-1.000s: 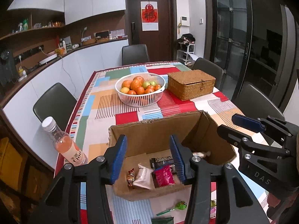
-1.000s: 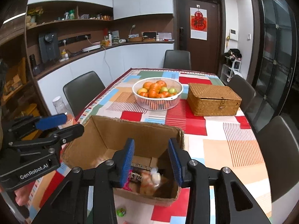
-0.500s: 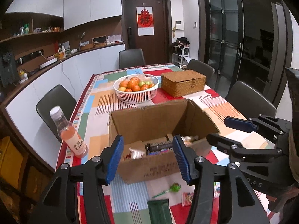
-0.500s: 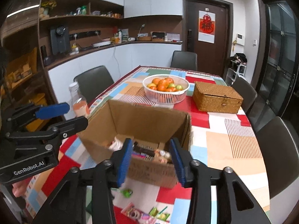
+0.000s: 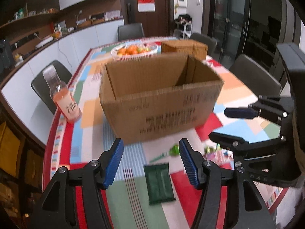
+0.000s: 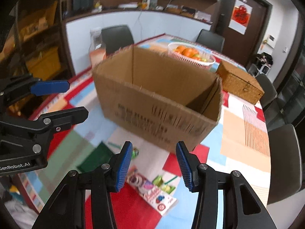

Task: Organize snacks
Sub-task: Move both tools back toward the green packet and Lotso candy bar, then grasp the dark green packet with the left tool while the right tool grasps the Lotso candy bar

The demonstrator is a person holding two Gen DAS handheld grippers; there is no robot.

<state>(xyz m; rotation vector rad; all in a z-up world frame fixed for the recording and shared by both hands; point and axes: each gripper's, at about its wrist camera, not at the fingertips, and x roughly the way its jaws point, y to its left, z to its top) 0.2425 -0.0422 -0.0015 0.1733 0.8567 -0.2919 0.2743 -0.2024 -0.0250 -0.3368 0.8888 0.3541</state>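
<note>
Several snacks lie loose on the patterned tablecloth point(image 5: 131, 206) on the near side of the open cardboard box point(image 5: 162, 103), so by the look of it the sorting is only partly done. What the box holds cannot be told, since both views look at its printed near wall and only the upper inside walls show. Left outside are a dark green packet point(image 5: 159, 183) lying flat nearest the left gripper point(image 5: 151, 161), a green lollipop point(image 5: 172, 151) between that packet and the box, and, further right, a small cluster of bright wrappers point(image 6: 152, 189), among them a flat pink-and-white pack with a green sweet just beside it. The left gripper hovers low, tilted down toward the table, its blue pads either side of the gap above the green packet; its jaws are opening and nothing is between them. The right gripper point(image 6: 154, 164) is likewise angled down, over the colourful wrappers, its jaws parted and empty. The two tools sit side by side, near each other but apart. Beyond the box stand a white basket of oranges point(image 5: 134, 52) and a wicker case point(image 5: 184, 46), and a bottle of pinkish drink point(image 5: 63, 97) stands to the box's left, near the table edge. My guess is that each remaining piece still needs picking up and dropping in.
</note>
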